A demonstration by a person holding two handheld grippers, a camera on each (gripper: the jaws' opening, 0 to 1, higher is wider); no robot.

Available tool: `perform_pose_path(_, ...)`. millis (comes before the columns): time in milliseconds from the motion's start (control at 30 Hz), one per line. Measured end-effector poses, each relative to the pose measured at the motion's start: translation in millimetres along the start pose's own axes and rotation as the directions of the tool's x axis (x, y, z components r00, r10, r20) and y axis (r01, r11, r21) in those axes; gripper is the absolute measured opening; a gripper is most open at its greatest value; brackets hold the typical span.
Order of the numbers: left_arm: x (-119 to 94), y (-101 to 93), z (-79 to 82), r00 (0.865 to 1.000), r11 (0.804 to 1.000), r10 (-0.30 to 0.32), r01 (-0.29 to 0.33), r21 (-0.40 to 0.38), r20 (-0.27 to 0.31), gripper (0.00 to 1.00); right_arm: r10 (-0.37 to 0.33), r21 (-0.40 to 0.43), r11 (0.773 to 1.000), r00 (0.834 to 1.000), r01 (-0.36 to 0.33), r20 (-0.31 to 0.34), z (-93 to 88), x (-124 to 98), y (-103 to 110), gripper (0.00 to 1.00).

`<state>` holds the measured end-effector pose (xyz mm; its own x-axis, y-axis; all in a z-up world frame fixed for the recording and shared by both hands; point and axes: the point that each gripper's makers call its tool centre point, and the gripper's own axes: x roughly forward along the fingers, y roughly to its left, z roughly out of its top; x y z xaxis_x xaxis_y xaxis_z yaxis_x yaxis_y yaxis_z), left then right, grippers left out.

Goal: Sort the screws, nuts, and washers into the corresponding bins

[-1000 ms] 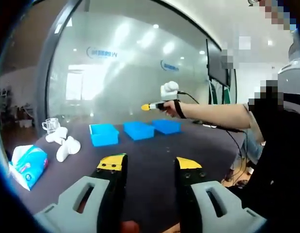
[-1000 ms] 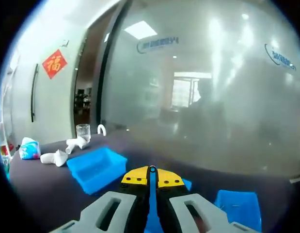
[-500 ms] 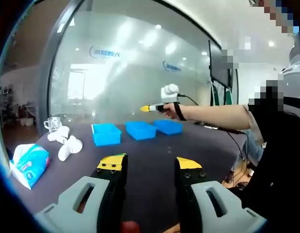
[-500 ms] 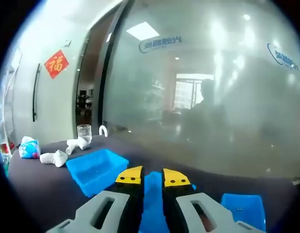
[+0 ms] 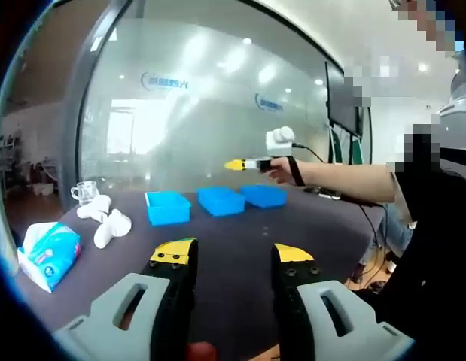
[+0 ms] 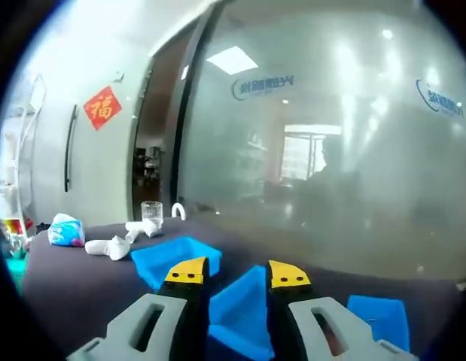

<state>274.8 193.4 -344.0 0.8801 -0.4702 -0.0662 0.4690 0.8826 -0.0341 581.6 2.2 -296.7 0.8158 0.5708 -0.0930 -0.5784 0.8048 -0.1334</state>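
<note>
A: How is the light?

B: Bright and even indoors. Ceiling lights mirror as soft white spots across the frosted glass wall (image 5: 202,113), and a pale window glow washes out its left part in the left gripper view.

A: Sharpness?

B: Soft throughout. In the right gripper view the glass wall is hazy with grey reflections. Fisheye bending curves the door frame (image 6: 189,128) and the dark worktop (image 5: 233,233), and edges smear.

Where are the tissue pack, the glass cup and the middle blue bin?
tissue pack (image 5: 46,253): left gripper view, on its blue front face.
glass cup (image 6: 150,212): right gripper view, on its clear side wall.
middle blue bin (image 5: 221,200): left gripper view, on its front wall.
</note>
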Motion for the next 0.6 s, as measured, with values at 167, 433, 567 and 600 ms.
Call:
perform_pose_path(167,-4,3.8,-0.1,1.000,1.000,0.003,-0.003,-0.014,0.001,0.39,0.050,0.009,0.999,0.999,-0.051,0.013,-5.7,-45,14,0.27)
perform_pose_path(433,-8,6.3,0.7,1.000,1.000,-0.005,0.005,-0.017,0.004,0.40,0.079,0.008,0.997,0.996,-0.079,0.045,-13.7,-110,22,0.29)
perform_pose_path(567,-9,7.6,3.0,1.000,1.000,-0.011,0.012,-0.028,0.015,0.40,0.076,-0.013,0.997,0.995,-0.076,0.062,-19.3,-141,35,0.30)
perform_pose_path(600,-9,7.6,3.4,1.000,1.000,-0.012,0.013,-0.027,0.016,0.41,0.079,-0.010,0.997,0.995,-0.079,0.067,-20.2,-148,37,0.30)
